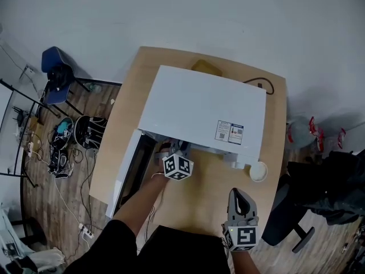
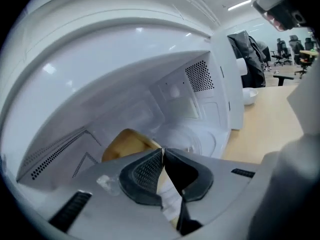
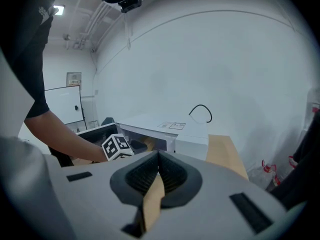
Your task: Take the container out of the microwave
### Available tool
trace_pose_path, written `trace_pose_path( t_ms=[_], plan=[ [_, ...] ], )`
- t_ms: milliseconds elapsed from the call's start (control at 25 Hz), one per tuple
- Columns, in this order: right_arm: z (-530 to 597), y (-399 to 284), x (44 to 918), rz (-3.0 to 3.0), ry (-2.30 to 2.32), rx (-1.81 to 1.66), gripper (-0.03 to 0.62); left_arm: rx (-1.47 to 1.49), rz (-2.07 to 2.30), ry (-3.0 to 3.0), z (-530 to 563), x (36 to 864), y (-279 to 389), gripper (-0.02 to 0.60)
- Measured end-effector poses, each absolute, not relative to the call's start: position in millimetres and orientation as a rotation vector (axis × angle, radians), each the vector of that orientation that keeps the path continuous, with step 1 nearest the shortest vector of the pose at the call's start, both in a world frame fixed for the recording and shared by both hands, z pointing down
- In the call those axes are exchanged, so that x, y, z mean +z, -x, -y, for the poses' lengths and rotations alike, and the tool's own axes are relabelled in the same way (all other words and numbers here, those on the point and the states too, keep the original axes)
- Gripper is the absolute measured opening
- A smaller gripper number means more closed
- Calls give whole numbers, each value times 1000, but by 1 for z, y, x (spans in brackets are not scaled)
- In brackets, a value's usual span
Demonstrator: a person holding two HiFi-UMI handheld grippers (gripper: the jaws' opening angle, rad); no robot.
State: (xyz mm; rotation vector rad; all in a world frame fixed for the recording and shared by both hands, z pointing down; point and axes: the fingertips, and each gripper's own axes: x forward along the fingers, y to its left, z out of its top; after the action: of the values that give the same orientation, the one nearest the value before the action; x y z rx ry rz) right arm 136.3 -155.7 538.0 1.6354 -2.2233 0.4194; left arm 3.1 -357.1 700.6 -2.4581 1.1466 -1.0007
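Observation:
The white microwave [image 1: 199,110] stands on the wooden table [image 1: 211,198] with its door [image 1: 128,173] swung open at the left. My left gripper [image 1: 171,150] reaches into the cavity [image 2: 150,99]. Its jaws are closed, tips together [image 2: 162,150], on the near rim of a tan container [image 2: 127,144] that lies on the cavity floor. The jaws hide most of the container. My right gripper [image 1: 237,194] hovers over the table's front right, shut with nothing in it [image 3: 159,155]. In the right gripper view the microwave [image 3: 170,129] is ahead to the left.
A white bowl [image 1: 258,172] sits on the table by the microwave's right front corner. A brown item [image 1: 206,67] and a black cable [image 1: 262,84] lie behind the microwave. A blue chair [image 1: 57,73] stands at the left and a black chair [image 1: 319,193] at the right.

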Motion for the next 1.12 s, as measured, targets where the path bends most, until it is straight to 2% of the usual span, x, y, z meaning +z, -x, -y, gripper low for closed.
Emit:
trace_pose_path(
  t_ms=[680,1120],
  plan=[
    [116,-129,524,2276,-1656,399,57,-962,-1174,2498,291,675,13,25],
    [91,-102,514,2323,-1642,382,57,-937,-1071,2577,201,662,15,24]
  ],
)
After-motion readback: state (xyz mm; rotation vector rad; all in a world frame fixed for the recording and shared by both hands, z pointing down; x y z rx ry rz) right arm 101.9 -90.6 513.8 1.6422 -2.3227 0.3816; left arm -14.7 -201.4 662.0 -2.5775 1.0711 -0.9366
